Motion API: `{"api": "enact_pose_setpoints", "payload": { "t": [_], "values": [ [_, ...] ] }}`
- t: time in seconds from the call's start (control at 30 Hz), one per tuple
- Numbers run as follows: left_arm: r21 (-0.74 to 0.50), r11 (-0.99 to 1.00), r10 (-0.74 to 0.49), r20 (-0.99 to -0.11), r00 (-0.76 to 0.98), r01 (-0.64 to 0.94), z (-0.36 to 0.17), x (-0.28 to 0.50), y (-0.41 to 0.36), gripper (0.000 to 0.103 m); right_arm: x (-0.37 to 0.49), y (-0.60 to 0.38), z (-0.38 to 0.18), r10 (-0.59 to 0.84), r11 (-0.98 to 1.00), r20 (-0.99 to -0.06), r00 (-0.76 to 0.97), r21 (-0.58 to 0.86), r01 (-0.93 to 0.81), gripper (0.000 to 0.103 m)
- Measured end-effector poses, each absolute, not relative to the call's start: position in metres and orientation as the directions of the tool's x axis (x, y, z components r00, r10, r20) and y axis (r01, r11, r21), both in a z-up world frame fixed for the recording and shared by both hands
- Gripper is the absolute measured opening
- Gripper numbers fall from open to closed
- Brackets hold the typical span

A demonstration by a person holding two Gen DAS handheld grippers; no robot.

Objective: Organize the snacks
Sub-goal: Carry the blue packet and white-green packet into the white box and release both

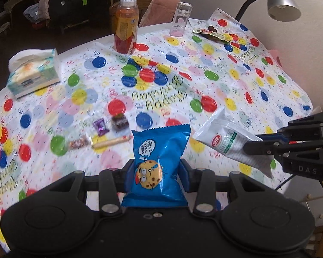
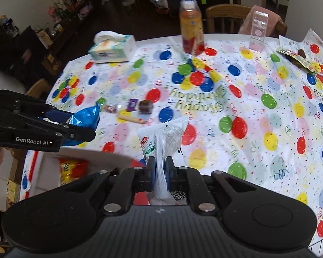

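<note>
Clamped in the left gripper (image 1: 158,168), the blue cookie packet (image 1: 159,150) hangs above the surface (image 1: 204,81); the right gripper (image 2: 160,172) pinches a white packet (image 2: 163,137) by its thin seam, which could slip. Beyond, small sweets (image 1: 101,126) lie loose, near enough to get knocked

Balloon-print tablecloth (image 1: 204,81) on table, tissue box (image 1: 35,74), juice bottle (image 1: 126,26), small wrapped candies (image 1: 109,133)

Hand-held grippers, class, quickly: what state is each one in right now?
Left hand-held gripper: closed on the blue cookie packet.
Right hand-held gripper: closed on the white snack packet.
</note>
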State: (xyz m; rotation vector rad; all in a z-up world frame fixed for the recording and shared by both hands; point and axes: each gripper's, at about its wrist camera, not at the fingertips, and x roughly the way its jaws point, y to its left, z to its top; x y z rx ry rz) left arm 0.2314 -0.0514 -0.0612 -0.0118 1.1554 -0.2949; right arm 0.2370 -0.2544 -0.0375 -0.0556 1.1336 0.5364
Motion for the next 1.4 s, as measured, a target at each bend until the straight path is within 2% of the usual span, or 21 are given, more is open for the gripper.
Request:
{"api": "enact_pose_setpoints", "payload": {
  "t": [0.3, 0.7, 1.4],
  "values": [
    [-0.150, 0.964, -0.223, -0.907, 0.358, 0.221, -0.061, 0.170, -0.028, 0.040, 0.186, -0.230, -0.027, 0.408, 0.849, -0.862, 0.300, 0.237, -0.473, 0.009],
    [-0.144, 0.971, -0.197, -0.934, 0.297, 0.189, -0.098, 0.114, -0.001, 0.040, 0.138, -0.197, -0.060, 0.387, 0.832, -0.892, 0.235, 0.228, -0.505, 0.009],
    [-0.096, 0.974, -0.145, -0.961, 0.235, 0.206, -0.164, 0.077, -0.005, 0.040, 0.106, -0.175, -0.114, 0.320, 0.852, -0.922, 0.218, 0.179, -0.493, 0.010]
  ]
}}
